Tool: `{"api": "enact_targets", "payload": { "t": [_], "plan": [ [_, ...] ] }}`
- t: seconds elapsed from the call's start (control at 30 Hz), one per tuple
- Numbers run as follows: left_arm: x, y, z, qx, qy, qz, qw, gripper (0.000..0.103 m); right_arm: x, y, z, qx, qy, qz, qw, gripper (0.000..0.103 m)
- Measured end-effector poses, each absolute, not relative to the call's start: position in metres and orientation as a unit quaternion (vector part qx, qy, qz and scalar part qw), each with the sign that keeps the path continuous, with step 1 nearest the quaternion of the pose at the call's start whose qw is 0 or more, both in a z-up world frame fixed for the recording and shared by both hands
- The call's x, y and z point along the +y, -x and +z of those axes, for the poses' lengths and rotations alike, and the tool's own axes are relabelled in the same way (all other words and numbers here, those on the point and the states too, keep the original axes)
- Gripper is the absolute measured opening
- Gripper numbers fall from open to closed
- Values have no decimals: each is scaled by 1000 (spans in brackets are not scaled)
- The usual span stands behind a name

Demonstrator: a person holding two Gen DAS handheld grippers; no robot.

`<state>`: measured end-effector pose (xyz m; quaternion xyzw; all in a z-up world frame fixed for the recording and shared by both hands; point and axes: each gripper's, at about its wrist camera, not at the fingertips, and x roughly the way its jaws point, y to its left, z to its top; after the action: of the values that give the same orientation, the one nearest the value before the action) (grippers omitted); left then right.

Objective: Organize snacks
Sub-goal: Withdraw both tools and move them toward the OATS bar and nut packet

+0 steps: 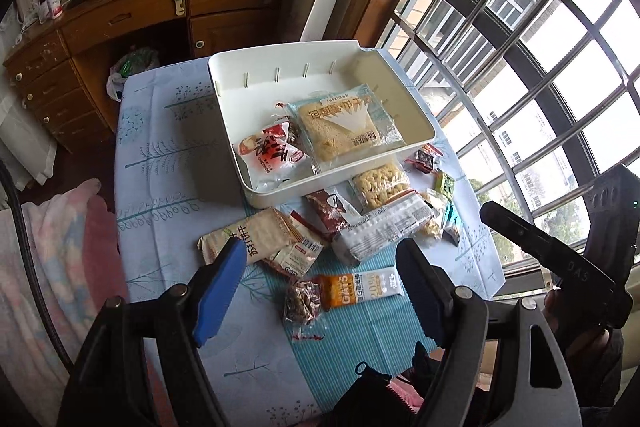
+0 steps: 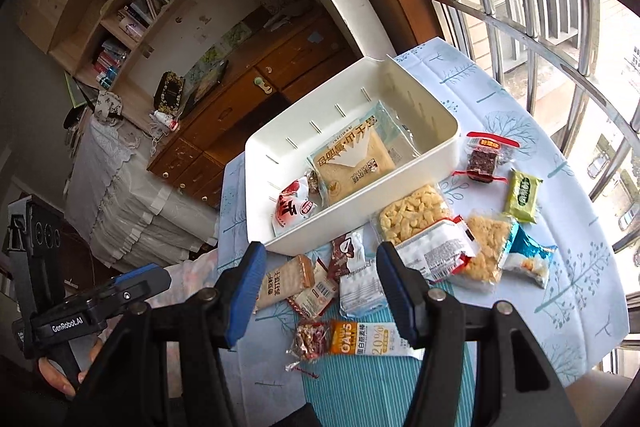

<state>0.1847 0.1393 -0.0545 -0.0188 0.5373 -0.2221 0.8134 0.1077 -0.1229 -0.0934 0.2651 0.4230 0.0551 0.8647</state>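
Note:
A white bin [image 1: 236,131] [image 2: 260,195] stands on the table and holds a bread packet [image 1: 344,123] [image 2: 352,163] and a red-and-white snack [image 1: 272,151] [image 2: 294,211]. Loose snacks lie in front of it: a cracker pack [image 1: 256,231] [image 2: 284,281], an oats bar [image 1: 356,291] [image 2: 360,339], a puffed-rice pack [image 1: 382,183] [image 2: 412,211], a green packet [image 2: 522,195]. My left gripper [image 1: 320,291] is open above the cracker pack and oats bar. My right gripper [image 2: 320,291] is open above the same pile. Both are empty.
The table has a blue tree-print cloth [image 1: 160,163] [image 2: 560,267]. A barred window [image 1: 540,47] is on the right. A wooden desk with drawers [image 1: 120,27] stands behind, and a bed with a pink blanket [image 1: 60,267] is at the left.

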Motion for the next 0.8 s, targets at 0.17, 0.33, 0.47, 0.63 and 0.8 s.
{"api": "enact_targets", "payload": {
  "t": [0.17, 0.33, 0.47, 0.63, 0.8],
  "plan": [
    [140, -167, -67, 547, 3, -229, 805, 76, -115, -75, -98, 416, -244, 24, 876, 58],
    [138, -155, -83, 560, -14, -230, 796, 76, -103, -50, -106, 415, -201, -4, 887, 58],
    [137, -150, -99, 575, -21, -226, 786, 76, -92, -38, -114, 427, -142, -17, 893, 58],
    [133, -149, -122, 599, -33, -215, 771, 76, -79, -28, -122, 432, -73, -23, 898, 58],
    [130, -150, -146, 621, -26, -195, 759, 76, -67, -27, -130, 457, -10, -11, 889, 58]
  ]
}}
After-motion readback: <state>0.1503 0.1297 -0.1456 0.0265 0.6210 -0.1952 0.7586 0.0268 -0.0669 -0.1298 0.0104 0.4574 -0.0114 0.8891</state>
